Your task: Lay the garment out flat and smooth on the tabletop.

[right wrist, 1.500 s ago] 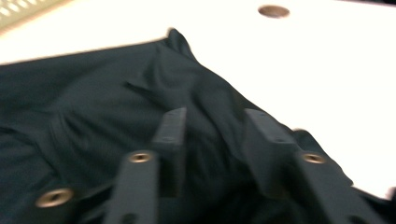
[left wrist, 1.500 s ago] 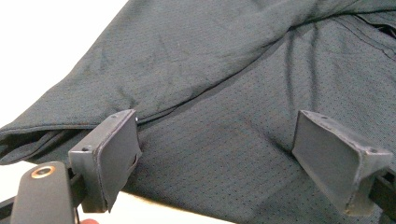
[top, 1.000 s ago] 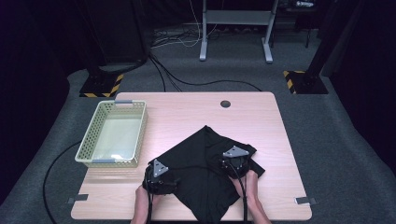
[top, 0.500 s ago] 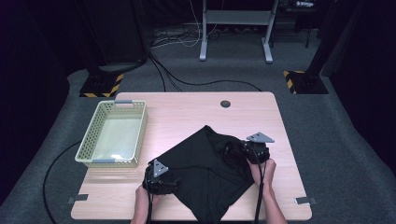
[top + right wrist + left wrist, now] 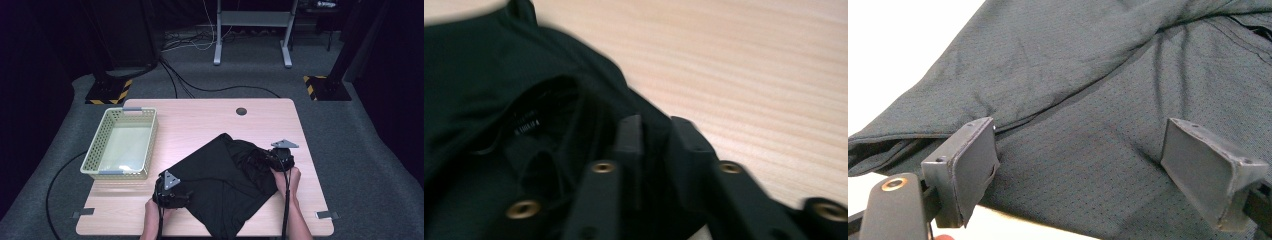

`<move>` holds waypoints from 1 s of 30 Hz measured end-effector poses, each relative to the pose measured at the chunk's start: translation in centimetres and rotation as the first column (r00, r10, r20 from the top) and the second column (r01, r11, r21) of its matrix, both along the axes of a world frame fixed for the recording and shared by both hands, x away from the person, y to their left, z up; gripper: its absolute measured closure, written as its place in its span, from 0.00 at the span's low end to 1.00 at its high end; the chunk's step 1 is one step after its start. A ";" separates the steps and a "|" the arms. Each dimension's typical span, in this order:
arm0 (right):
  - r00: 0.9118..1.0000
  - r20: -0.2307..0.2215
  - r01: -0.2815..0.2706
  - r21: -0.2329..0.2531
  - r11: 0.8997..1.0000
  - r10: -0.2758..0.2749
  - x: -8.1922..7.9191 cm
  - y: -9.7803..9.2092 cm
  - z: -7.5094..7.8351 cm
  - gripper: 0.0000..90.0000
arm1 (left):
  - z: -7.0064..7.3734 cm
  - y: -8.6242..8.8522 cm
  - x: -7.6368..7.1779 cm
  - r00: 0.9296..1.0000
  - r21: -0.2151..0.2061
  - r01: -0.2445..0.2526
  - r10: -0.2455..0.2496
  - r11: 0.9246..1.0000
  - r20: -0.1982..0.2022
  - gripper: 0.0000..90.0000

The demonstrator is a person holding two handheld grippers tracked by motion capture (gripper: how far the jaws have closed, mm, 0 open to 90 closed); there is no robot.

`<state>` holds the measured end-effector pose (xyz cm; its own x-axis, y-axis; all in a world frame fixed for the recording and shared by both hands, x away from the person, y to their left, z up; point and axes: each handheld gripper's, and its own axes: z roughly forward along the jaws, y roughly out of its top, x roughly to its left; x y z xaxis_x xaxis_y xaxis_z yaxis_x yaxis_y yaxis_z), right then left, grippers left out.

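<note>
While the black shirt (image 5: 225, 185) lies spread across the near half of the table (image 5: 200, 120), the left gripper (image 5: 170, 190) rests at its near-left edge with its jaws wide apart, the mesh fabric (image 5: 1088, 100) lying flat between them and not pinched. At the shirt's right side, the right gripper (image 5: 280, 160) has its jaws drawn nearly together on a fold of cloth (image 5: 654, 145) beside the collar (image 5: 539, 115). A pale green basket (image 5: 122, 145) stands on the table's left side, apart from the shirt.
</note>
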<state>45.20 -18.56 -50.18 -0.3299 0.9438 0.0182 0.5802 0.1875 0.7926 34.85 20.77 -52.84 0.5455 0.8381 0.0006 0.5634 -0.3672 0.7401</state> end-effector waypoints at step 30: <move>0.987 0.103 0.126 -0.041 0.991 -0.122 3.0 -0.8 2.3 0.96 | 0.0 0.0 0.0 1.000 0.000 -0.001 0.001 1.000 0.000 0.16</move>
